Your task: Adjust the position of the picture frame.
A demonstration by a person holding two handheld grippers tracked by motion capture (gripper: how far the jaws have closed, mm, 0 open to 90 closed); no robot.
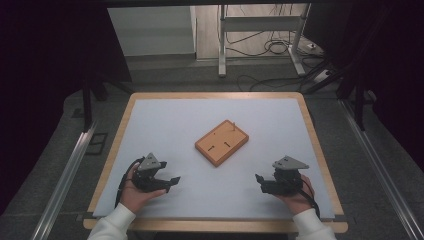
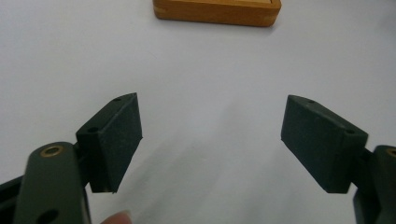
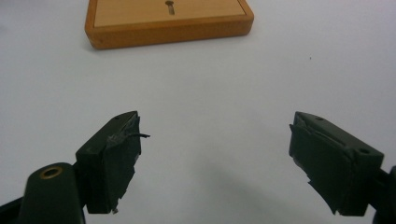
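An orange wooden block (image 1: 221, 142) with two short slots and a thin upright peg (image 1: 233, 124) at its far corner lies turned at an angle in the middle of the white mat. My left gripper (image 1: 171, 183) rests near the mat's front left, held in a hand, jaws wide apart with nothing between them. In the left gripper view the gripper (image 2: 211, 140) stands open short of the block's near edge (image 2: 217, 12). My right gripper (image 1: 258, 181) sits at the front right, also open and empty. The right gripper view has the gripper (image 3: 215, 154) facing the block (image 3: 168, 21).
The white mat (image 1: 150, 130) covers a wooden table with a bare rim (image 1: 320, 150). Beyond the table lie a grey floor, a metal frame's legs (image 1: 222, 45) and loose cables (image 1: 270, 47). Metal rails (image 1: 65, 175) run along both sides.
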